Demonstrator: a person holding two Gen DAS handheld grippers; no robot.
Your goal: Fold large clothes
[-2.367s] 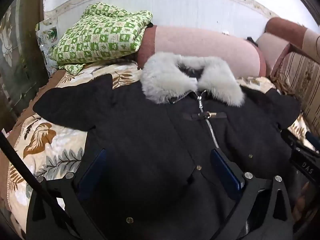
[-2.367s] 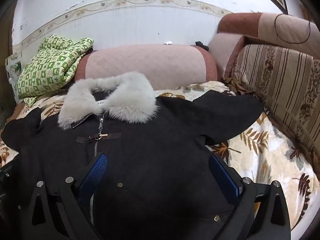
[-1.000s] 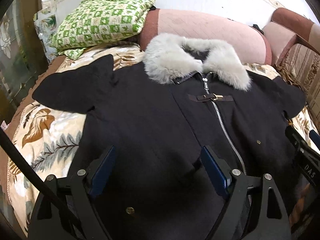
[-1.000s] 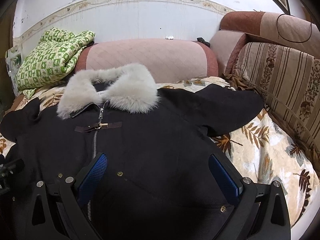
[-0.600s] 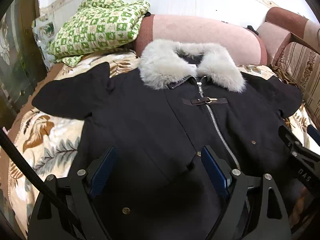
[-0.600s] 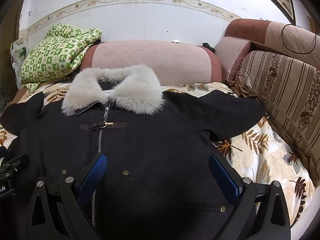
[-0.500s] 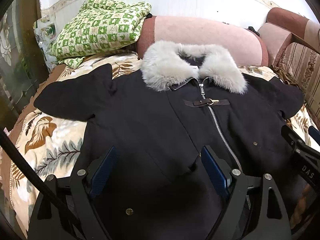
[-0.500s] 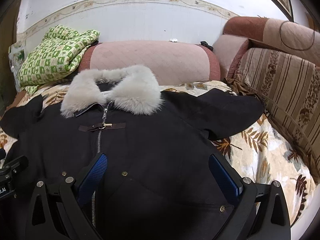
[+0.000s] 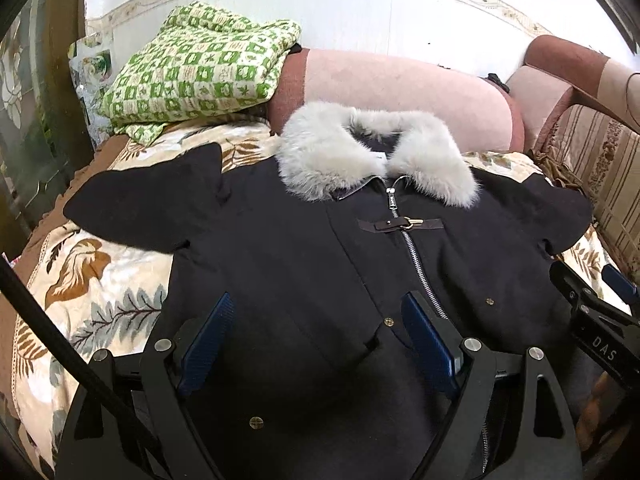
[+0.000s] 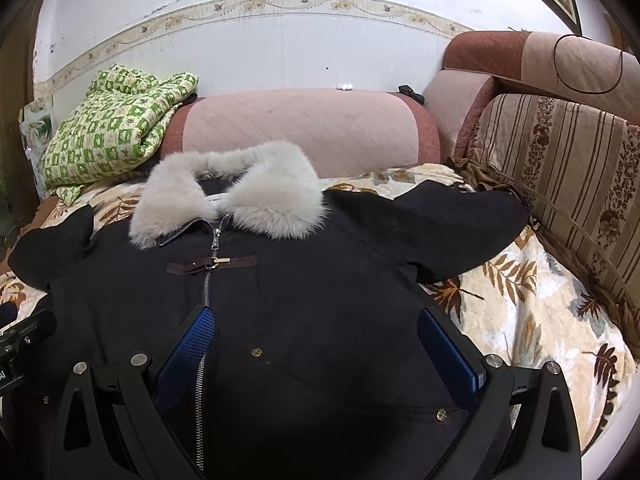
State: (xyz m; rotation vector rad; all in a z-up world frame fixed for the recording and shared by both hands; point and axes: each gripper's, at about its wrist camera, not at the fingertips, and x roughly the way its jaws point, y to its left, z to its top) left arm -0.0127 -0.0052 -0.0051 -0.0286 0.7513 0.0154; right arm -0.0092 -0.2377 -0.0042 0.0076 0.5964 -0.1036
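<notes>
A black coat point(image 9: 304, 264) with a grey fur collar point(image 9: 376, 152) lies face up and zipped on a leaf-print bedspread point(image 9: 104, 280), both short sleeves spread out. It also shows in the right wrist view point(image 10: 320, 292), with its collar point(image 10: 232, 192). My left gripper point(image 9: 320, 332) is open and empty above the coat's lower left front. My right gripper point(image 10: 320, 344) is open and empty above the lower right front. The right gripper's body point(image 9: 592, 320) shows at the right edge of the left wrist view.
A folded green checked quilt point(image 9: 196, 76) sits at the back left. A pink bolster point(image 9: 400, 88) lies behind the collar. A striped sofa cushion point(image 10: 560, 168) borders the right side. A white wall point(image 10: 280, 40) is behind.
Both grippers shifted slightly over the coat, with the view bobbing a little. Both stayed open and the coat has not moved.
</notes>
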